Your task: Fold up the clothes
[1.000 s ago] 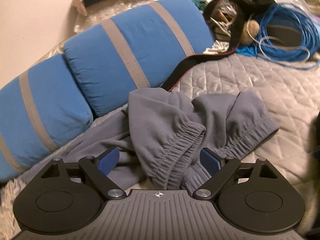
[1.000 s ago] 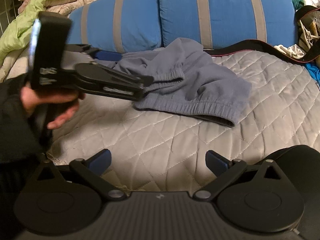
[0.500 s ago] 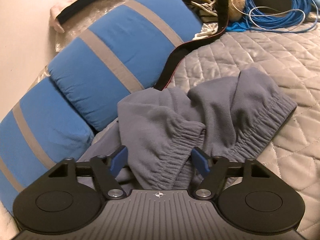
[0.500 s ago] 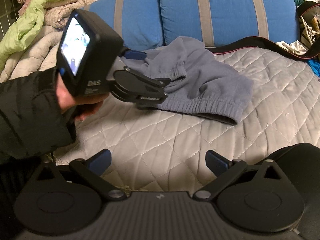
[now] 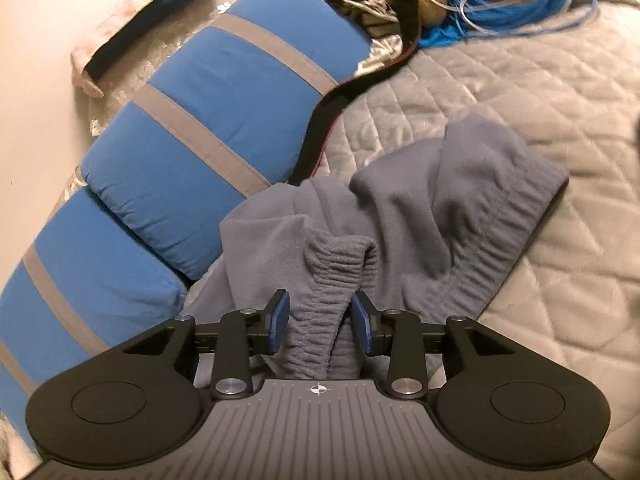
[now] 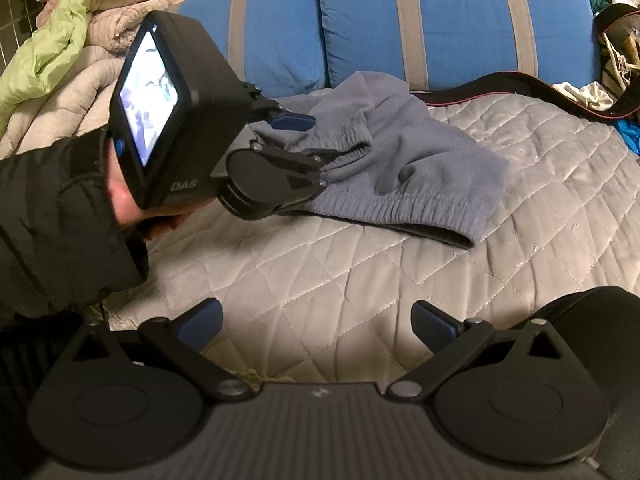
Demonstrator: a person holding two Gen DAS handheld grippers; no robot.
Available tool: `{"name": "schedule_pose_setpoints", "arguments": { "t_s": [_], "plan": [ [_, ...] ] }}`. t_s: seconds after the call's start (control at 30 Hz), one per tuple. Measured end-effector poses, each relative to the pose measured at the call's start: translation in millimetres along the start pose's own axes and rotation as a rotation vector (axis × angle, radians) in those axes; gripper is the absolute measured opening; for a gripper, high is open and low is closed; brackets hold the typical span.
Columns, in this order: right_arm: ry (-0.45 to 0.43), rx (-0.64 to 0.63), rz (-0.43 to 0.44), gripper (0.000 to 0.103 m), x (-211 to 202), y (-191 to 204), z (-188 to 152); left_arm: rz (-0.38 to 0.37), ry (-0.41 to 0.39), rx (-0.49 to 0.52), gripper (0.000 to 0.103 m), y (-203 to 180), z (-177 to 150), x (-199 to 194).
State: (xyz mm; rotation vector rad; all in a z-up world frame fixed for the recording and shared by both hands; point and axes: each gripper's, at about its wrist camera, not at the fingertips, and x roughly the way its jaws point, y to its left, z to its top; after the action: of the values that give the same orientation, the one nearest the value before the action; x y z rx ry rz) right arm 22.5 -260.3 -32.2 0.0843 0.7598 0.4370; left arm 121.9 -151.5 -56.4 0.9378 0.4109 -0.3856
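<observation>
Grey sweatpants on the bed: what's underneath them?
The grey sweatpants lie crumpled on the quilted bedspread; one end lies against the blue pillows. Anything beneath the folds is hidden.

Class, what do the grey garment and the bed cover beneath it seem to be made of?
Grey garment: probably fleece, a matte, fuzzy nap with ribbed elastic hems. Bed cover: quilted fabric with a slight sheen, stitched in diamonds; the fibre is unclear.

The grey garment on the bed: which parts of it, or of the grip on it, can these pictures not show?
- Grey garment: its type and full shape; bunched folds hide the rest in both views.
- Its near-left part: covered by the left hand-held gripper in the right wrist view.
- Pad contact: the left hand-held gripper's jaws are closing around the elastic cuff; whether both pads already press is unclear.
- Right hand-held gripper: open over the quilt.
</observation>
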Motion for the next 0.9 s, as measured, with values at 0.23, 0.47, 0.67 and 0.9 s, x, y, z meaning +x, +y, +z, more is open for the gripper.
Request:
{"name": "schedule_pose_setpoints", "arguments": {
  "t_s": [0.23, 0.47, 0.67, 0.9],
  "plan": [
    [0.0, -0.003, -0.004, 0.103, 0, 0, -1, 0.058, 0.012, -0.09, 0.008, 18, -6, -6],
    [0.002, -0.009, -0.01, 0.103, 0, 0, -1, 0.083, 0.049, -0.494, 0.007, 74, -35, -25],
    [0.005, -0.015, -0.017, 0.103, 2, 1, -1, -0.03, 0.141, -0.785, 0.01, 110, -75, -18],
    [0.009, -0.022, -0.026, 0.103, 3, 2, -1, -0.146, 0.185, -1.089, 0.034, 139, -118, -15]
  ]
}}
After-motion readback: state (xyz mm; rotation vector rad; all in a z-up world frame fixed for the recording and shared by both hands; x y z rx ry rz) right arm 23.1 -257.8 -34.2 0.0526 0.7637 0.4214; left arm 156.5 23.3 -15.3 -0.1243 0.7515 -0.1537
